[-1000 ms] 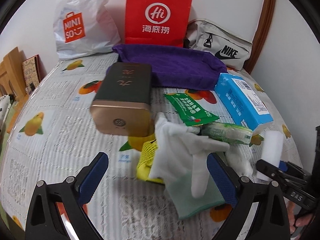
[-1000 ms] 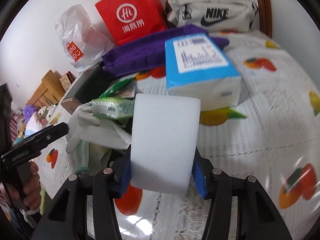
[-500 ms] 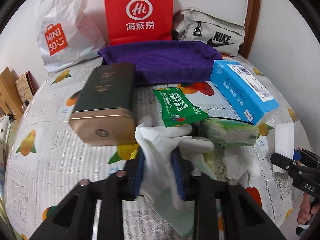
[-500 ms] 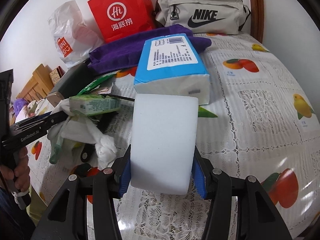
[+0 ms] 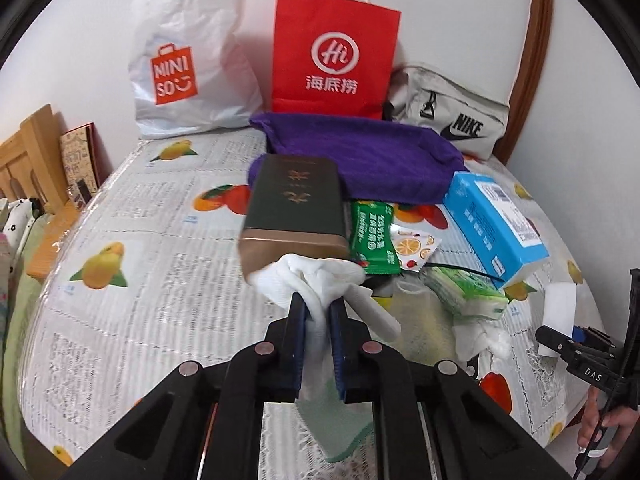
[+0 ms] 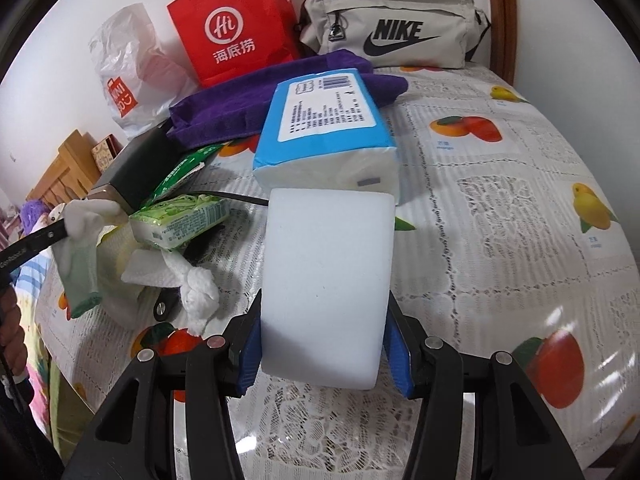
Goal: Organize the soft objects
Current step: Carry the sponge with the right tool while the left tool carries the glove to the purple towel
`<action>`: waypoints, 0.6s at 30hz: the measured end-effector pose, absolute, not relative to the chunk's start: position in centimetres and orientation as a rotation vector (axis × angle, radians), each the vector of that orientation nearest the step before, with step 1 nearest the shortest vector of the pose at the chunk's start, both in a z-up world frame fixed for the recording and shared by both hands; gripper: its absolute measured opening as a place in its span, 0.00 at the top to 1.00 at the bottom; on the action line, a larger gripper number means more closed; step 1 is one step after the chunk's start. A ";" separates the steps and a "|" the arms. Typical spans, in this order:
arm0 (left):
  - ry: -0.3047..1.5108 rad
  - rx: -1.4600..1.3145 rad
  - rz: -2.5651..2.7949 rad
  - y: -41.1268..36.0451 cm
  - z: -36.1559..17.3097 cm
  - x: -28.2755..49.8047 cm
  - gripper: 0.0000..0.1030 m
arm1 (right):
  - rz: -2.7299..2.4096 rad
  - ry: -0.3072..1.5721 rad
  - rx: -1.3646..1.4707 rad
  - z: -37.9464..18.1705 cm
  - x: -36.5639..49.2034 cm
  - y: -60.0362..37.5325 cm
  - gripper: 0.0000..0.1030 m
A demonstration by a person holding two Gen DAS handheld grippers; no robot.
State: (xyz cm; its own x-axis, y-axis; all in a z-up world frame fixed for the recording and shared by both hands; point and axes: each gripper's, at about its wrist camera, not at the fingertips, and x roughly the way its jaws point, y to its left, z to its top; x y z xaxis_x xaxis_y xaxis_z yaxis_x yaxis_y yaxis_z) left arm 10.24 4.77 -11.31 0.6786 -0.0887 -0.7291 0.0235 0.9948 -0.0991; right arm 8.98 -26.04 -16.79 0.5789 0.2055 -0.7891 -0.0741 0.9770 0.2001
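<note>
1. Since a second ago the left gripper [image 5: 318, 312], then spread wide over the pile, has come in on the white fabric glove with a pale green cuff [image 5: 320, 280]; its jaws are closing, the blue pads already pinching the bunched glove, which has come up off the table with its green cuff hanging below the fingers.
2. The right gripper [image 6: 324, 336] has barely shifted and grips the same white rectangular foam sponge block [image 6: 326, 280] between its blue pads, held above the lace-and-fruit-print tablecloth [image 6: 500, 208].
3. In the right wrist view the glove dangles from the left gripper at the far left, clear of the pile.
4. Left on the table in the pile: a green-and-white soft tissue packet [image 5: 466, 292], a crumpled white paper towel [image 5: 480, 338], a green snack sachet [image 5: 372, 238], and a flat packet printed with citrus slices [image 5: 416, 248].
5. A dark green tin box with a gold lid [image 5: 296, 208] lies just behind the lifted glove; its lid is on, so its contents cannot be told.
6. A blue-and-white pack of facial tissues [image 6: 324, 128] lies just beyond the sponge, its far end over a folded purple towel [image 5: 360, 152].
7. Against the wall stand a white plastic Miniso bag [image 5: 188, 68], a red paper bag with white handles [image 5: 334, 56] and a beige Nike pouch [image 6: 392, 32], zipped; what the bags hold is not visible.
</note>
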 end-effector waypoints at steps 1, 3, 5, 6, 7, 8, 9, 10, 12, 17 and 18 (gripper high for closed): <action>0.816 -0.088 -0.055 5.1 -11.1 10.0 0.89 | 0.162 0.937 0.151 -16.6 8.9 -26.1 0.50; 0.808 -0.100 -0.048 5.7 -10.7 9.7 0.89 | 0.159 0.932 0.148 -16.2 8.7 -26.1 0.49; 0.800 -0.115 -0.046 6.1 -10.2 9.5 0.89 | 0.159 0.922 0.147 -15.6 8.5 -26.1 0.50; 0.796 -0.119 -0.046 6.3 -9.9 9.4 0.89 | 0.163 0.914 0.150 -15.3 8.4 -26.1 0.50; 0.790 -0.120 -0.044 6.4 -9.7 9.3 0.89 | 0.168 0.909 0.154 -14.9 8.3 -26.1 0.50; 0.782 -0.119 -0.040 6.5 -9.3 9.2 0.89 | 0.173 0.902 0.159 -14.5 8.3 -26.1 0.50; 0.777 -0.123 -0.039 6.6 -9.0 9.2 0.89 | 0.174 0.899 0.160 -14.2 8.4 -26.0 0.50; 0.773 -0.129 -0.041 6.7 -8.8 9.2 0.89 | 0.177 0.894 0.159 -13.8 8.4 -26.0 0.50; 0.773 -0.132 -0.044 6.7 -8.4 9.3 0.89 | 0.184 0.887 0.151 -13.0 8.6 -25.7 0.50; 0.769 -0.135 -0.046 6.5 -7.3 10.0 0.89 | 0.207 0.867 0.134 -11.1 9.5 -25.3 0.50; 0.766 -0.138 -0.045 6.5 -7.1 10.1 0.89 | 0.212 0.864 0.130 -10.7 9.8 -25.2 0.50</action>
State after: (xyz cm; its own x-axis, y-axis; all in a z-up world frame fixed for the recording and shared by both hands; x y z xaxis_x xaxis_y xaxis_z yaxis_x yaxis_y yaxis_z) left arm 10.13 6.51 -7.05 0.7199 -0.0906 -0.6881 -0.0097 0.9900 -0.1406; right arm 9.77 -25.18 -10.67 0.6301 0.2375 -0.7393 -0.1322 0.9710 0.1993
